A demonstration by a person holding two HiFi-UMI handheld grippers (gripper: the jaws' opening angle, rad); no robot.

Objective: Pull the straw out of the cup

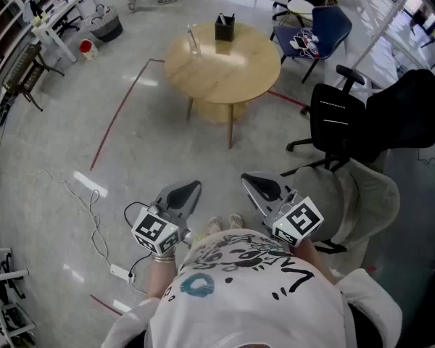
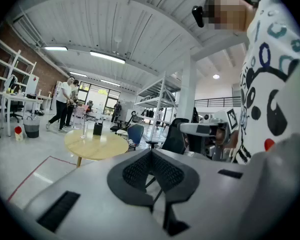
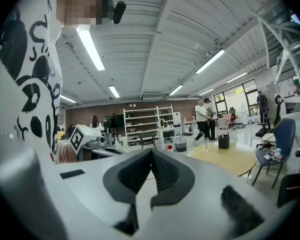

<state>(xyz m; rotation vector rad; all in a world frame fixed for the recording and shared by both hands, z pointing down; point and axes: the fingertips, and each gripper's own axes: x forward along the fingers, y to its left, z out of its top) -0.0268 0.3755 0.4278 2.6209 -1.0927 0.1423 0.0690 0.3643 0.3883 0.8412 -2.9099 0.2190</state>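
Two handheld grippers sit close to the person's body, well apart from the round light-wood table [image 1: 228,75] further across the floor. On the left, the left gripper [image 1: 191,188] has its dark ribbed jaws pressed together at the tips, with nothing between them and touching nothing; its own view shows the same [image 2: 151,153]. Near the table's far-left edge stands the clear glass cup [image 1: 194,43], a thin straw [image 1: 191,32] rising from it. Just right of it is a black box-shaped holder [image 1: 225,29]. To the right, the right gripper [image 1: 251,180] is likewise closed tip to tip and empty [image 3: 151,153]. A black office chair [image 1: 341,118] stands beyond it.
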